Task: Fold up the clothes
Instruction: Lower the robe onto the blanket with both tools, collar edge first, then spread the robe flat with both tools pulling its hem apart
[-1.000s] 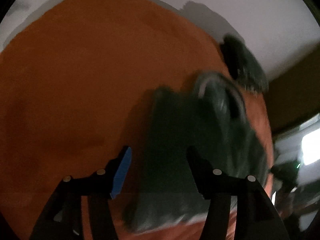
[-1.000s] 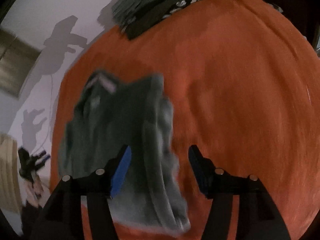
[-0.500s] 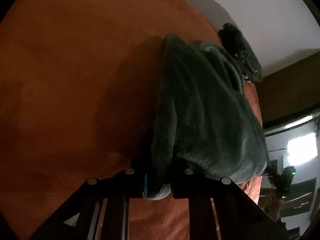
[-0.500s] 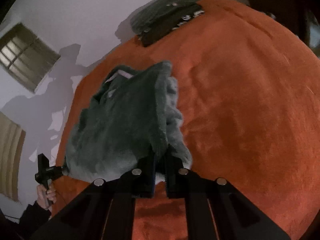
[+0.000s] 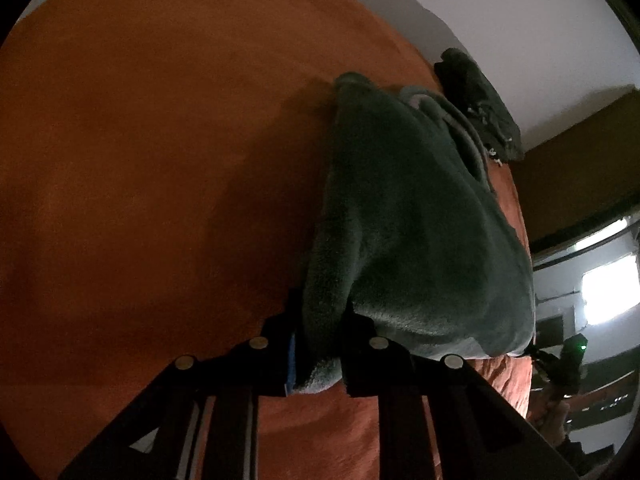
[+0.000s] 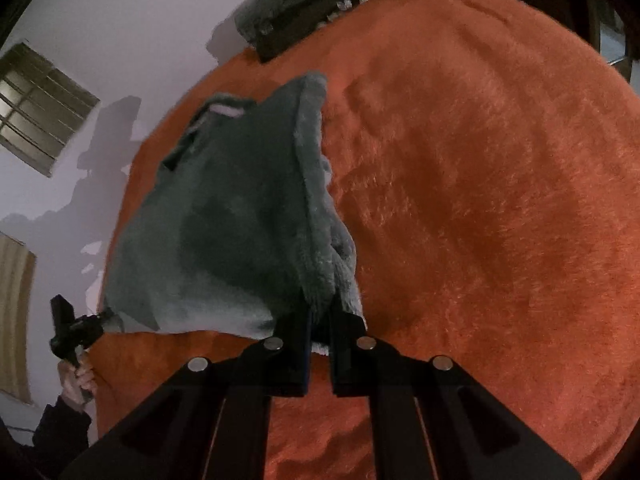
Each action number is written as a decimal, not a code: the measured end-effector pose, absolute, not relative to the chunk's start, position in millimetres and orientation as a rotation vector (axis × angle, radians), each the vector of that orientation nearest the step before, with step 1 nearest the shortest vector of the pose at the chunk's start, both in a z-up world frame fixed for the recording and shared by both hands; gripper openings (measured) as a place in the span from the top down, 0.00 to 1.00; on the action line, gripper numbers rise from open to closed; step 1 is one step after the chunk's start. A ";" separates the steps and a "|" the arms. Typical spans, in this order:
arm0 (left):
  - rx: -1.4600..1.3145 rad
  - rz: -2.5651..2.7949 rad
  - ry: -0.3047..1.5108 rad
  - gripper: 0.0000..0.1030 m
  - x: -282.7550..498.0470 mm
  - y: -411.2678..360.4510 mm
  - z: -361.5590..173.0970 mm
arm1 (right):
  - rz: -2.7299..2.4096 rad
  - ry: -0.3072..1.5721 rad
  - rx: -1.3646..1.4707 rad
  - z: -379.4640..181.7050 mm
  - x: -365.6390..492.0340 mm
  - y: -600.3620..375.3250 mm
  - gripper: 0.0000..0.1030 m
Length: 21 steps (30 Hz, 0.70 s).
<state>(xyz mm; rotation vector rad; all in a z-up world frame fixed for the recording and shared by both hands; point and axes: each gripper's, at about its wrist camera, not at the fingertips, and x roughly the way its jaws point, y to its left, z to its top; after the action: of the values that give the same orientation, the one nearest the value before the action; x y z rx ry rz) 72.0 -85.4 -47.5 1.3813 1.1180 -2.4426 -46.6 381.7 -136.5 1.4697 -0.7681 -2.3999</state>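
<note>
A fluffy grey-green garment [image 5: 408,216] lies partly folded on an orange blanket [image 5: 140,160]. My left gripper [image 5: 320,316] is shut on the garment's near left corner. In the right wrist view the same garment [image 6: 240,216] hangs lifted from its near edge, and my right gripper [image 6: 320,320] is shut on its right corner. The garment's collar with a pale label [image 6: 228,110] points away from me. The other gripper [image 6: 74,330] shows at the far left of the right wrist view, held by a hand.
A stack of dark folded clothes [image 6: 312,4] sits at the far edge of the blanket by a white wall [image 6: 120,20]; the stack [image 5: 480,104] shows in the left view too. Wide bare orange blanket [image 6: 500,200] lies to the right.
Both grippers went from open above the garment to shut on its near corners. The near edge has since been raised off the blanket.
</note>
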 end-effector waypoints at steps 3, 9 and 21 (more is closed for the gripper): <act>1.358 -2.449 1.139 0.83 79.4 -87.0 -47.2 | -2.373 -0.836 1.465 -134.6 -51.5 383.1 0.91; 1.266 -2.555 1.008 0.80 88.8 -81.8 -12.2 | -2.495 -0.649 1.513 -104.7 -53.7 368.4 0.59; 1.051 -2.768 0.368 0.34 -4.9 48.8 71.0 | -2.785 -0.128 1.112 -49.9 -102.7 235.9 0.46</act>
<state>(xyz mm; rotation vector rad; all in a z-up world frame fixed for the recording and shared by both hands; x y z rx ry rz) -4.9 48.8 71.0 1.0509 0.3682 -2.7681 -102.7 235.9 -49.9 1.1124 -0.1276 -2.7851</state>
